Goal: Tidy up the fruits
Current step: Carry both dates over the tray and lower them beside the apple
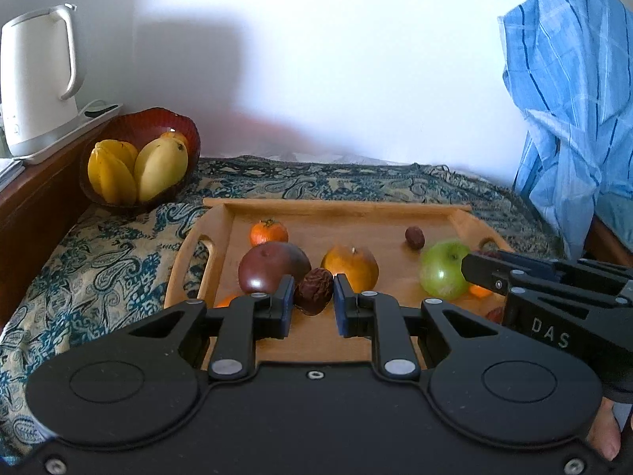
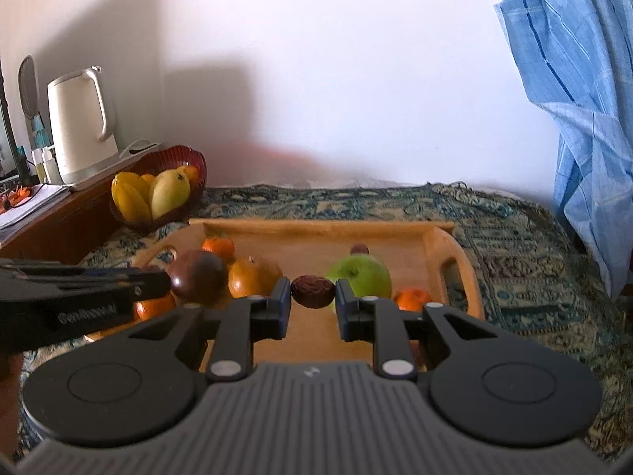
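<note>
A wooden tray (image 1: 221,233) (image 2: 439,245) lies on a patterned cloth. On it are a dark purple fruit (image 1: 273,267) (image 2: 196,279), an orange-brown fruit (image 1: 350,265) (image 2: 253,275), a green apple (image 1: 443,269) (image 2: 364,275), small tangerines (image 1: 268,232) (image 2: 218,246) and a small date at the back (image 1: 414,237). My left gripper (image 1: 314,297) is shut on a wrinkled brown date (image 1: 314,291) above the tray. My right gripper (image 2: 313,297) is shut on another brown date (image 2: 313,291). Each gripper shows from the side in the other's view, the right (image 1: 494,273) and the left (image 2: 130,283).
A red bowl (image 1: 130,126) (image 2: 170,156) holding yellow starfruit and mango stands at the back left. A white kettle (image 1: 37,83) (image 2: 81,122) sits on a wooden side table. A blue striped cloth (image 1: 569,95) (image 2: 581,118) hangs at the right. A white wall is behind.
</note>
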